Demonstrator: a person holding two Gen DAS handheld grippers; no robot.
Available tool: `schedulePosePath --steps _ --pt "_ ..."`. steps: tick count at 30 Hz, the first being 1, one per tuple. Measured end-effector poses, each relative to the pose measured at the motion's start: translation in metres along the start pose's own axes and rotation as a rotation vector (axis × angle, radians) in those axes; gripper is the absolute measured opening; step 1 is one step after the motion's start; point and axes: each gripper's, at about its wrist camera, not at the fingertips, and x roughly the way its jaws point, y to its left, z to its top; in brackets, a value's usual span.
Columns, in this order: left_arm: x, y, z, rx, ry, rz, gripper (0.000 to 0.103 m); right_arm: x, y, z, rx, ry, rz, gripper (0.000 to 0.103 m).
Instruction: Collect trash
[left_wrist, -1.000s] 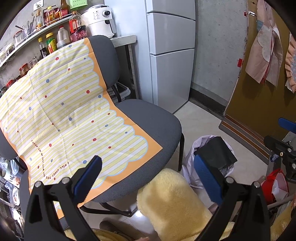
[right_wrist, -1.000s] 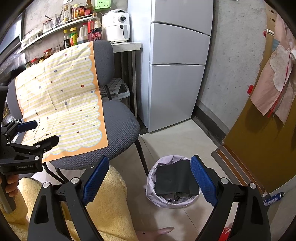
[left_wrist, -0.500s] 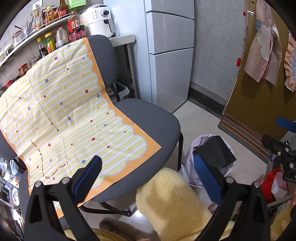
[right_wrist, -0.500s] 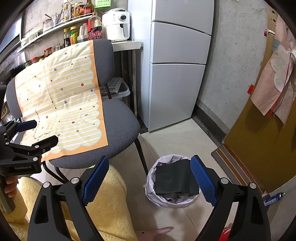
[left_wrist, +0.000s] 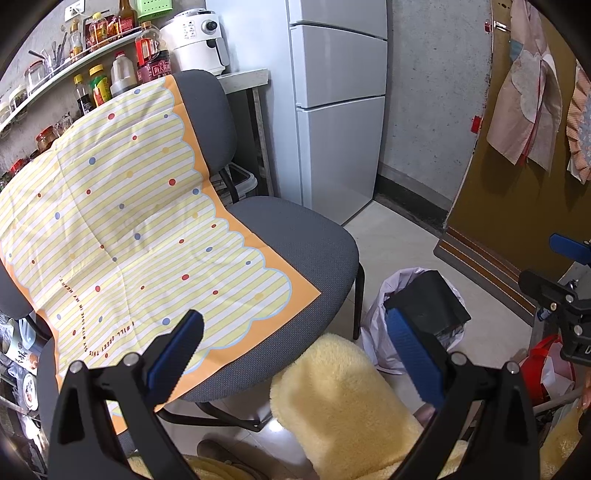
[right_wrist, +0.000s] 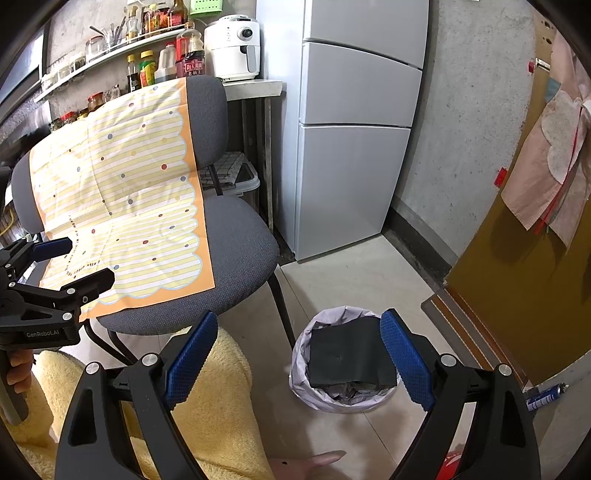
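Note:
A small trash bin (right_wrist: 343, 395) lined with a pale bag stands on the tiled floor beside the chair; a flat black piece (right_wrist: 349, 356) lies across its mouth. The same bin (left_wrist: 384, 314) and black piece (left_wrist: 432, 302) show low right in the left wrist view. My right gripper (right_wrist: 295, 360) hangs open above and just left of the bin, nothing between its blue pads. My left gripper (left_wrist: 295, 347) is open over the front edge of the grey chair seat (left_wrist: 295, 236), empty as well. It also appears at the left of the right wrist view as the left gripper (right_wrist: 70, 258).
A yellow striped cloth (left_wrist: 122, 221) drapes the chair. A person's yellow fleece leg (right_wrist: 218, 410) and foot (right_wrist: 314, 461) fill the foreground. A white fridge (right_wrist: 354, 129) stands behind, a shelf of bottles (right_wrist: 147, 66) at upper left, a brown door (right_wrist: 517, 277) to the right, a red bag (left_wrist: 546, 365) by it.
Both views have shifted very slightly; the grippers stay open and empty, and the black piece rests in the bin as before.

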Motion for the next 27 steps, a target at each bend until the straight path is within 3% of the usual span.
schedulePosePath --steps 13,19,24,27 --pt "-0.001 0.0 0.001 0.006 -0.003 -0.001 0.097 0.002 -0.002 0.001 -0.002 0.005 0.003 0.089" --pt "0.001 0.007 -0.003 0.0 -0.003 -0.042 0.097 0.009 0.001 0.003 -0.009 0.012 0.021 0.089" --pt "0.034 0.045 -0.015 -0.099 0.078 -0.019 0.097 0.054 0.027 0.017 -0.056 0.067 0.117 0.09" --pt "0.065 0.086 -0.034 -0.174 0.148 0.056 0.097 0.095 0.058 0.028 -0.112 0.113 0.245 0.09"
